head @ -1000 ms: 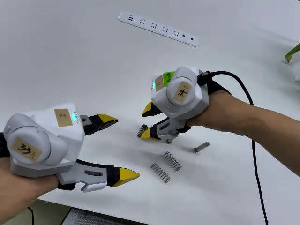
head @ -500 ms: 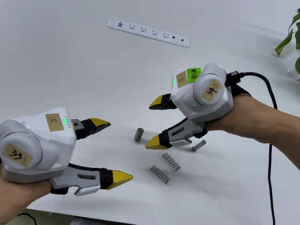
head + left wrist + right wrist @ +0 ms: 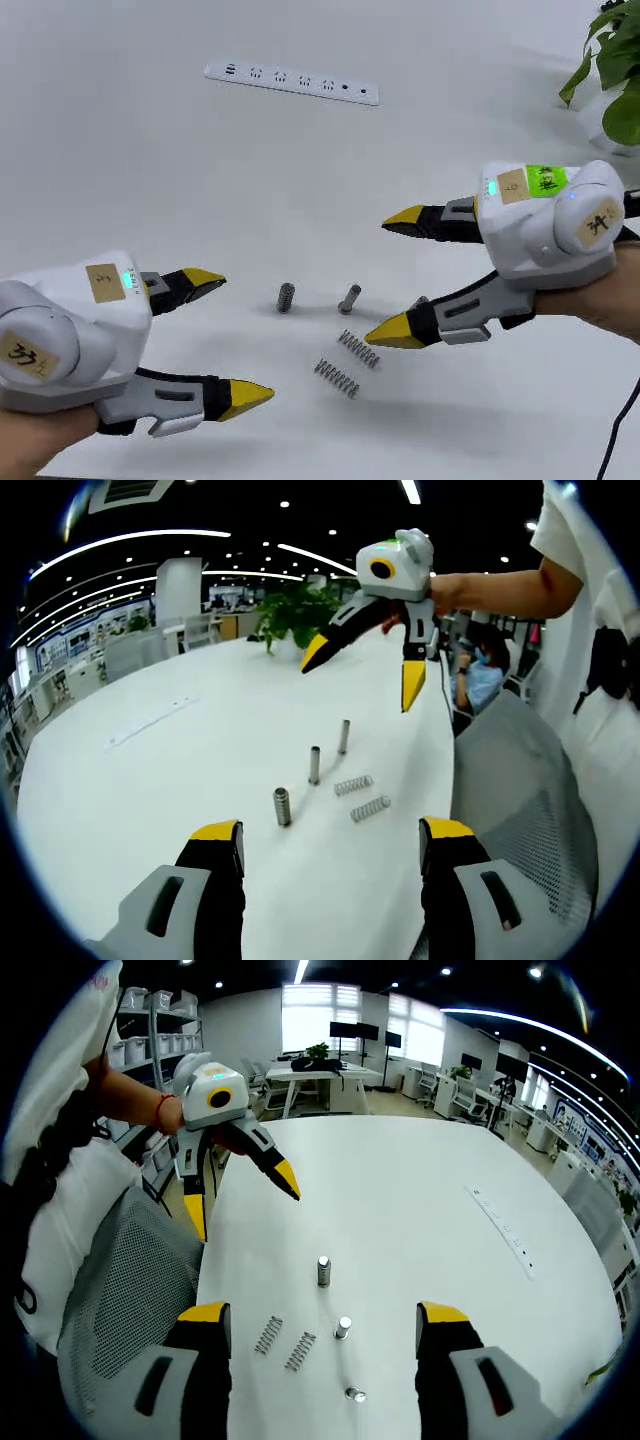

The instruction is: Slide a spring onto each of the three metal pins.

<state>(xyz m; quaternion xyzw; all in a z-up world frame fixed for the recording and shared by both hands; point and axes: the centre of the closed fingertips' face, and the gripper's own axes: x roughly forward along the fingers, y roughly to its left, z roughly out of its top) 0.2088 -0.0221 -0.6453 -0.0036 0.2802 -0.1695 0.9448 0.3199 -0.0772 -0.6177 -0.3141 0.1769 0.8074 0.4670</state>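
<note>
Three short metal pins stand on the white table point(image 3: 150, 180). The leftmost pin point(image 3: 286, 297) point(image 3: 282, 806) point(image 3: 323, 1270) carries a spring. A bare pin point(image 3: 350, 297) point(image 3: 314, 765) point(image 3: 343, 1328) stands beside it. The third pin point(image 3: 344, 736) point(image 3: 353, 1394) is also bare. Two loose springs point(image 3: 358, 348) point(image 3: 336, 377) lie in front of them. My left gripper point(image 3: 228, 338) point(image 3: 330, 832) is open and empty, left of the pins. My right gripper point(image 3: 393, 277) point(image 3: 322, 1312) hangs open and empty to their right, above the table.
A white power strip point(image 3: 290, 82) lies at the far side of the table. A green plant point(image 3: 605, 70) stands at the far right. The table's near edge runs just below the left gripper. A grey mesh chair point(image 3: 520, 780) sits beside the table.
My right gripper has drawn back to the right, away from the spring-fitted pin, and stands wider open. The left gripper has hardly moved. The head camera has shifted.
</note>
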